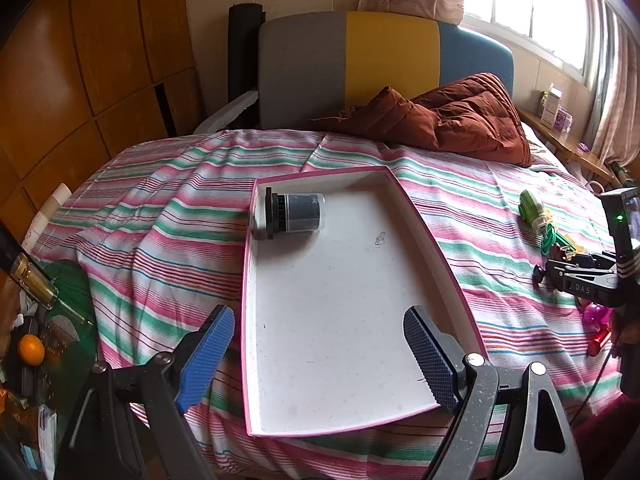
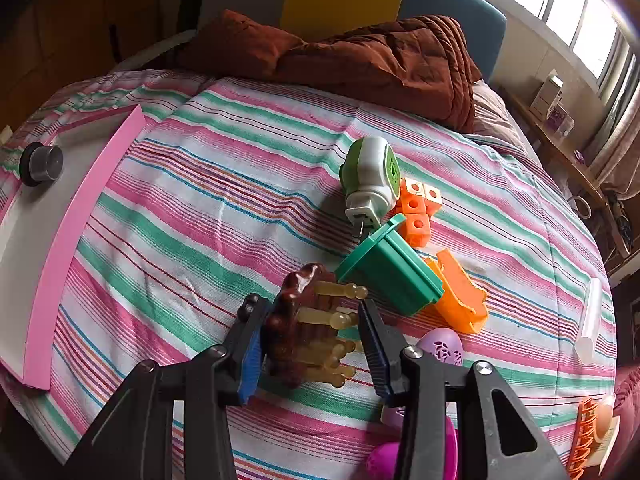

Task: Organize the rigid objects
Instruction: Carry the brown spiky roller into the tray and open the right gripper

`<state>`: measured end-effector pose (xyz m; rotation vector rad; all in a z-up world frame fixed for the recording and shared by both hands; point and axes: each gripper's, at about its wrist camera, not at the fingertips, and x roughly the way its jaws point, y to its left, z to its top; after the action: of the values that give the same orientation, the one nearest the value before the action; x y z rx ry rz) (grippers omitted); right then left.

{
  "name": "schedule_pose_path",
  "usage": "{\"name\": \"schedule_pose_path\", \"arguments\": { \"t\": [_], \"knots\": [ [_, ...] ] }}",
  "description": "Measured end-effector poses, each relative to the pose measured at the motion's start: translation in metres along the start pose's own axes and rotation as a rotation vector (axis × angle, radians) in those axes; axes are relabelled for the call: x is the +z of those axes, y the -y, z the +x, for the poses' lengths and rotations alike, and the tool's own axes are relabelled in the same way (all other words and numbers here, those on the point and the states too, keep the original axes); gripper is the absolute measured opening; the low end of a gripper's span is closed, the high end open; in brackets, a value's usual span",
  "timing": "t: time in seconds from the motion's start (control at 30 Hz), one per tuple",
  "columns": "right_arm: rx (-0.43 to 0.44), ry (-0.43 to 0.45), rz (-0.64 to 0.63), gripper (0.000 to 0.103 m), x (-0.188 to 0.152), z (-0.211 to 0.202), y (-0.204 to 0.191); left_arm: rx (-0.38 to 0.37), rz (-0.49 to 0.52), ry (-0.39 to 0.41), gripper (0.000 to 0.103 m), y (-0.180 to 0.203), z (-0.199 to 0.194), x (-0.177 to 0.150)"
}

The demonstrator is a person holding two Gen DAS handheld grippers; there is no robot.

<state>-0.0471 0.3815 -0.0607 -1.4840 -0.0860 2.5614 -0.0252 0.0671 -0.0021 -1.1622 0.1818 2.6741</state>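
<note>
A white tray with a pink rim [image 1: 436, 240] lies on the striped bed; a dark grey cylinder with a black cap [image 1: 294, 213] lies on its side in the tray's far left corner. My left gripper [image 1: 320, 344] is open and empty over the tray's near end. My right gripper [image 2: 310, 344] is shut on a brown massage brush with amber pegs [image 2: 304, 320], just above the bedspread. The tray's pink rim [image 2: 72, 240] and the cylinder [image 2: 42, 164] show at the left of the right wrist view.
A pile of toys lies by the brush: a green-white plug-in device [image 2: 372, 176], orange cubes [image 2: 418, 208], a teal tub [image 2: 394, 272], an orange scoop [image 2: 460, 292], purple pieces [image 2: 440, 350]. A brown quilt [image 2: 360, 56] lies at the headboard. A cluttered green side table [image 1: 48, 340] stands left.
</note>
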Motion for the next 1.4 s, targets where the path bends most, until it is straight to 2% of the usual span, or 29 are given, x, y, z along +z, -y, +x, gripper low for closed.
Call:
{"name": "schedule_pose_path", "arguments": {
  "t": [0.2,0.37,0.63,0.77,0.9,1.07,1.17,1.4],
  "knots": [
    [-0.008,-0.005,0.023,0.044,-0.001,-0.001,-0.001,0.010,-0.021,0.007,0.087,-0.012,-0.001,-0.002],
    [0.083,-0.016,0.069,0.044,-0.004,-0.010,-0.015,0.024,-0.051,0.004,0.087,-0.030,0.000,-0.004],
    [0.235,0.068,0.035,0.044,0.027,-0.048,-0.071,0.038,-0.116,-0.006,0.087,-0.057,0.004,-0.009],
    [0.275,0.102,-0.033,0.044,0.049,-0.059,-0.112,0.043,-0.145,-0.013,0.087,-0.069,0.007,-0.012],
    [0.300,0.096,-0.086,0.044,0.067,-0.053,-0.151,0.050,-0.162,-0.016,0.087,-0.079,0.009,-0.014],
    [0.314,0.082,-0.135,0.044,0.086,-0.038,-0.187,0.054,-0.188,-0.030,0.087,-0.089,0.013,-0.017],
    [0.290,0.070,-0.165,0.044,0.095,-0.025,-0.204,0.051,-0.201,-0.037,0.087,-0.092,0.017,-0.018],
    [0.250,0.010,-0.145,0.044,0.110,0.013,-0.213,0.047,-0.211,-0.044,0.087,-0.095,0.022,-0.017]
  ]
}}
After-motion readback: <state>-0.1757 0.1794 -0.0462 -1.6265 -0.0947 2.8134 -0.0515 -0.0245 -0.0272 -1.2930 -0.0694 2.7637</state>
